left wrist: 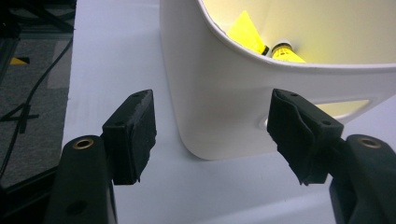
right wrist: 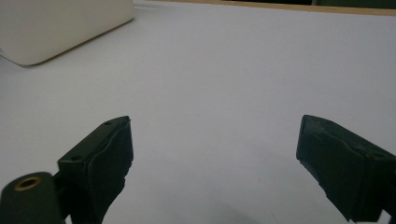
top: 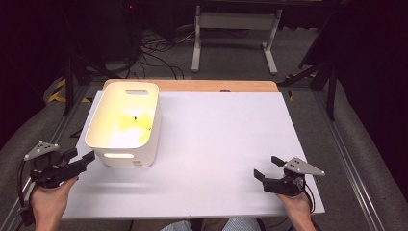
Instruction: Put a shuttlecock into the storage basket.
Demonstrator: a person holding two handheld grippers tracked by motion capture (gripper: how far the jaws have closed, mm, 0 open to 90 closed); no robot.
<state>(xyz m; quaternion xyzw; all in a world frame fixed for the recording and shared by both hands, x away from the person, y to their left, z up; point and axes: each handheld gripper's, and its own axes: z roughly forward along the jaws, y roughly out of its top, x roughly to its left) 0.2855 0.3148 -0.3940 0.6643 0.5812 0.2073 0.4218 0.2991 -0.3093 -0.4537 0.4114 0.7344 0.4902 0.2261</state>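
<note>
Shuttlecocks, bright yellow, lie inside a white bin standing at the left of a white surface. Just beside the bin's near left corner, the left claw hovers with its jaws wide apart and nothing between them, pointing at the bin's outer wall. Well apart, at the near right of the surface, the right claw rests low, jaws spread and empty.
</note>
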